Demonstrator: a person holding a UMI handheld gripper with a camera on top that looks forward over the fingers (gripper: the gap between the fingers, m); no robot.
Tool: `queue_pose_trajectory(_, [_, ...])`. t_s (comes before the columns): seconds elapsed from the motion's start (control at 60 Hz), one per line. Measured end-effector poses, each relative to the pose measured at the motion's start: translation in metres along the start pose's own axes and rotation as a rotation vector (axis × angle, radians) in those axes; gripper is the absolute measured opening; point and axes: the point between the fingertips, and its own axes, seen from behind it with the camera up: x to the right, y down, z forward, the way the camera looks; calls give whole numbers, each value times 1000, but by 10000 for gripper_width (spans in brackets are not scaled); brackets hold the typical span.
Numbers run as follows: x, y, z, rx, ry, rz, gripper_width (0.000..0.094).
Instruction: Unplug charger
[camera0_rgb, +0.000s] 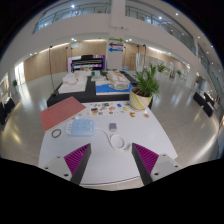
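My gripper (112, 158) is open above the near part of a white table (100, 165), with its magenta pads (78, 157) wide apart and nothing between them. A small white rounded object (118, 141), possibly the charger, lies on the table just ahead of the fingers, nearer the right one. A thin looped cable (57, 132) lies further left on the table. I cannot make out a socket or a plug.
A pale blue flat item (82, 128) and a red-orange board (62, 112) lie on the table's left half. Small coloured items (137, 101) sit at the far side beside a potted plant (145, 85). Beyond is a large hall with a keyboard (87, 62).
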Motion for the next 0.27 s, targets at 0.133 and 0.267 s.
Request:
queue_pose_trajectory(0.133, [-5,13,-24,10,-65,0,848])
queue_pose_trajectory(0.267, [13,13,-30,35,-34,-16,850])
